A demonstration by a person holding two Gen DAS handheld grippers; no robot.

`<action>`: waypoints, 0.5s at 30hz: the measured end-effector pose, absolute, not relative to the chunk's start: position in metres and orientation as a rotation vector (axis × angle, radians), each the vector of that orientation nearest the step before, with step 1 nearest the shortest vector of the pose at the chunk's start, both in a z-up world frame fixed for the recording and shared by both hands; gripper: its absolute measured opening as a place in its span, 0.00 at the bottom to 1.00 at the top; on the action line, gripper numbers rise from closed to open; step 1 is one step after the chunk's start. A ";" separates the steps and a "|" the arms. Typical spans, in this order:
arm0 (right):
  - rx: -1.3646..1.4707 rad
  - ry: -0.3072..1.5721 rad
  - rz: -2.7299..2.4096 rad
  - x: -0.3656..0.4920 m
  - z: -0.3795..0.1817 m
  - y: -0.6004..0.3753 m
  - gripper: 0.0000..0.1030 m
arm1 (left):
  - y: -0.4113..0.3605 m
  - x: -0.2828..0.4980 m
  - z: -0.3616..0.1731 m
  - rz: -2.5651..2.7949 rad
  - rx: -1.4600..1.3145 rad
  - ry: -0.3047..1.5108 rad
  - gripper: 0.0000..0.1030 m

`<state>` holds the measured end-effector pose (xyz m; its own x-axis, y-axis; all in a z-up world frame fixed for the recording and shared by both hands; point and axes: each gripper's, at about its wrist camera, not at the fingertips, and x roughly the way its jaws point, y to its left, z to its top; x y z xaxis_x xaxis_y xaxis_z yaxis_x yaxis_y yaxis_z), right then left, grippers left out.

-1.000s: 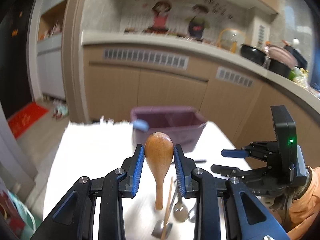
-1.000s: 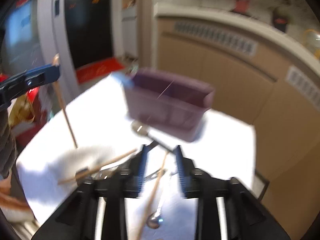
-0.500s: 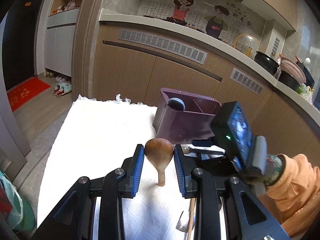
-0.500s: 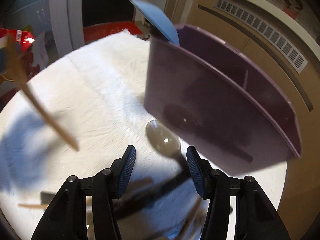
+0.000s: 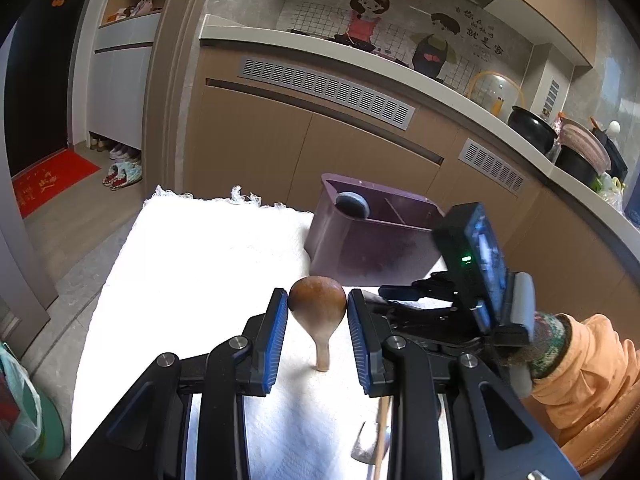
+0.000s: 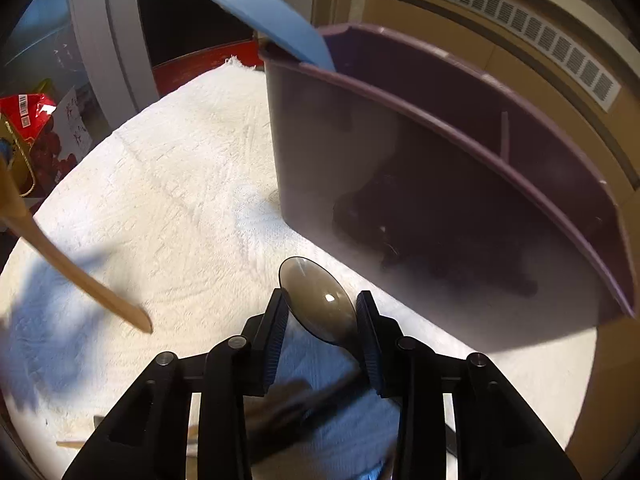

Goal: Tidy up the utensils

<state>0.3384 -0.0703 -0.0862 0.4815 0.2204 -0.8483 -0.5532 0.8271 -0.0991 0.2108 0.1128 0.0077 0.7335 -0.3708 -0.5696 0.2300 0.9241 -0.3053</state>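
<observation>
While the wooden spoon (image 5: 317, 304) sits bowl-up between the blue pads of the left gripper (image 5: 317, 312), pinched at the widest part of its bowl with its handle hanging down over the white cloth (image 5: 192, 264), the right wrist view shows only that handle (image 6: 76, 276), slanting in from the left edge with its tip just above the cloth. Right gripper (image 6: 322, 316) frames a dark ladle-type spoon (image 6: 318, 300): bowl lies between its fingers, right pad at the bowl's edge, left pad close; cannot tell whether it is actually clamped. Left wrist view sees that gripper only from the side, low near the cloth in front of the purple utensil caddy (image 5: 372, 240), held by a hand in a patterned glove with an orange sleeve. Caddy has inner dividers; a blue spatula blade (image 6: 268, 20) pokes out of its left end compartment, much clearer from the right camera. Only the left view shows more utensils (image 5: 372, 440) lying on the cloth under the gripper body, plus kitchen cabinets and counter (image 5: 360, 60) behind.
</observation>
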 end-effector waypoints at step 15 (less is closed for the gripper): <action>-0.197 0.854 0.443 0.248 -0.014 -0.143 0.05 | 0.097 0.183 0.035 -0.271 -0.105 0.647 0.27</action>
